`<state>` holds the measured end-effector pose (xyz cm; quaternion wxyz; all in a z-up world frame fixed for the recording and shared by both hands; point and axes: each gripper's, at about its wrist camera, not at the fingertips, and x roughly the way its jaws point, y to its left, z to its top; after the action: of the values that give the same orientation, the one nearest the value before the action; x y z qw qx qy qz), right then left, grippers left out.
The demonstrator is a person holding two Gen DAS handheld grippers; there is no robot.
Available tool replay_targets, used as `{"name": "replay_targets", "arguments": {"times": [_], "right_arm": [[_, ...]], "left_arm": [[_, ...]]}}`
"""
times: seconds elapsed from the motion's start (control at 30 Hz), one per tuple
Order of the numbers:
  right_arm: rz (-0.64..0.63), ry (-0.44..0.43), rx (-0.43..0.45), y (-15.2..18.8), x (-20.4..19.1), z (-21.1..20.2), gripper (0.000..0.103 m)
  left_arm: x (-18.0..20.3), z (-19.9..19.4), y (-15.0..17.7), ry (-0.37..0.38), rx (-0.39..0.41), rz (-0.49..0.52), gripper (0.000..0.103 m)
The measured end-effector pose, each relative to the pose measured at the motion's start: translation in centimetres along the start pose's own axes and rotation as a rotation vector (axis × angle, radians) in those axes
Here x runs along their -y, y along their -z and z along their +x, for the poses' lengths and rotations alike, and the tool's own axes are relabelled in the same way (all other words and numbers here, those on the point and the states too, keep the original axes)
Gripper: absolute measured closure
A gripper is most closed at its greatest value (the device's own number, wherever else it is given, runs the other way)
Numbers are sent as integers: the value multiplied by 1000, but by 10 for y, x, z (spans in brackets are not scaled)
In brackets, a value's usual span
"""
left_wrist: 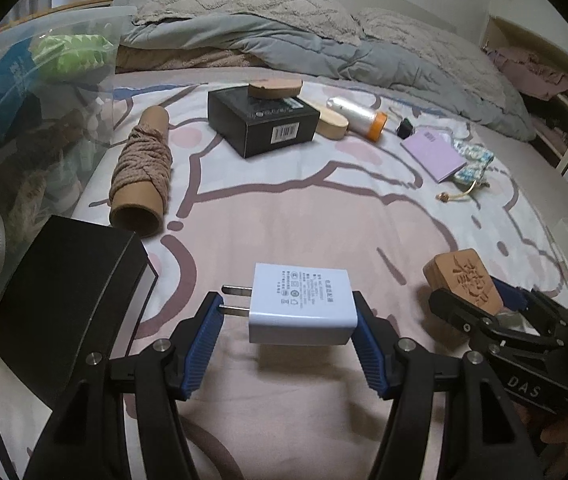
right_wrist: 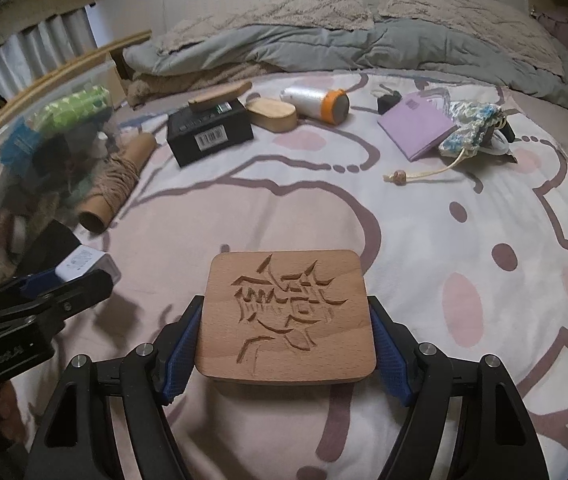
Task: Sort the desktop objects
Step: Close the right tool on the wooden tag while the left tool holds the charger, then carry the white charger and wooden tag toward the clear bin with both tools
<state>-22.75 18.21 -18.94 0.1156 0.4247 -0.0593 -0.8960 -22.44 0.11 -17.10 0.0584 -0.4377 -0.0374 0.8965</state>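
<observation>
My left gripper (left_wrist: pixel 288 312) is shut on a white plug adapter (left_wrist: pixel 302 306) and holds it just above the patterned bed sheet; its prongs point left. My right gripper (right_wrist: pixel 286 320) is shut on a carved wooden block (right_wrist: pixel 288 316), gripping it by its two sides. In the left wrist view the block (left_wrist: pixel 464 280) and the right gripper show at the lower right. In the right wrist view the adapter (right_wrist: pixel 82 260) and the left gripper show at the left edge.
A clear plastic bin (left_wrist: pixel 24 120) full of items stands at the left. A black box (left_wrist: pixel 68 300) sits beside it. A twine roll (left_wrist: pixel 142 168), another black box (left_wrist: pixel 262 122), wooden pieces, a thread spool (left_wrist: pixel 358 116), a purple notebook (left_wrist: pixel 434 154) and a knit pouch (right_wrist: pixel 470 128) lie further back.
</observation>
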Motion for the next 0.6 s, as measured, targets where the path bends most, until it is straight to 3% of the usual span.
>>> {"name": "replay_targets", "arguments": {"times": [0.6], "right_arm": [[37,-97,91,3,-1,-39,27]], "left_arm": [[-8,-36,-4,38,64,-15,41]]}}
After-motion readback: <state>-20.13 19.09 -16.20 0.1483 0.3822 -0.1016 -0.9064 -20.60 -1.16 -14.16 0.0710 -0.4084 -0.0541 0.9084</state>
